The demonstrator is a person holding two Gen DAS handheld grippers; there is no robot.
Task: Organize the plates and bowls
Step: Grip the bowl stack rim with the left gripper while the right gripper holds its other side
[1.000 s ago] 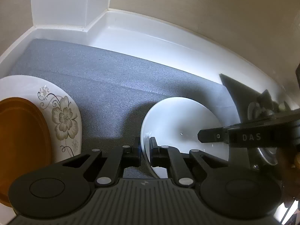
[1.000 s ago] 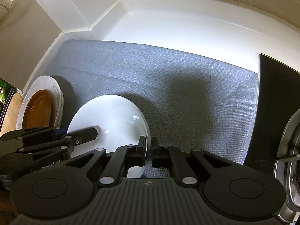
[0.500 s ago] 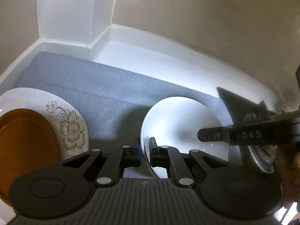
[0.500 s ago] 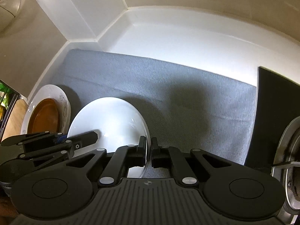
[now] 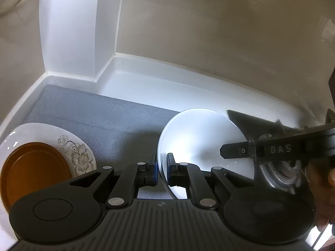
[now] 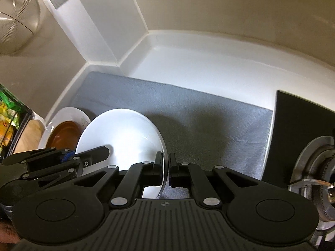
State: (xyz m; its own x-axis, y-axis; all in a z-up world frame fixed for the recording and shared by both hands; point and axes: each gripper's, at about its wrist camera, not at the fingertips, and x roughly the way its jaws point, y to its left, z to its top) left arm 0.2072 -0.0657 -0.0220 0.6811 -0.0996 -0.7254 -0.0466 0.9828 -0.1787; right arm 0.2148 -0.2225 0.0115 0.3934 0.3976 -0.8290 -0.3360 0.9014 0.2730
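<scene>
A plain white plate (image 5: 201, 138) is held off the grey mat by both grippers. My left gripper (image 5: 161, 167) is shut on its left rim. My right gripper (image 6: 165, 167) is shut on its right rim; the plate also shows in the right wrist view (image 6: 125, 133). A white flowered plate (image 5: 79, 156) with a brown plate (image 5: 33, 171) on it lies on the mat at the left, also seen in the right wrist view (image 6: 65, 133). The other gripper's fingers (image 5: 236, 151) reach over the white plate.
A grey mat (image 6: 199, 121) covers the white counter (image 6: 209, 73), bounded by walls at the back and left. A black stove top (image 6: 297, 129) with a metal burner (image 6: 314, 167) lies to the right. A metal strainer (image 6: 16, 21) hangs at the upper left.
Both grippers have risen with the white plate held between them. The mat and the stacked plates now lie farther below, and more of the wall shows.
</scene>
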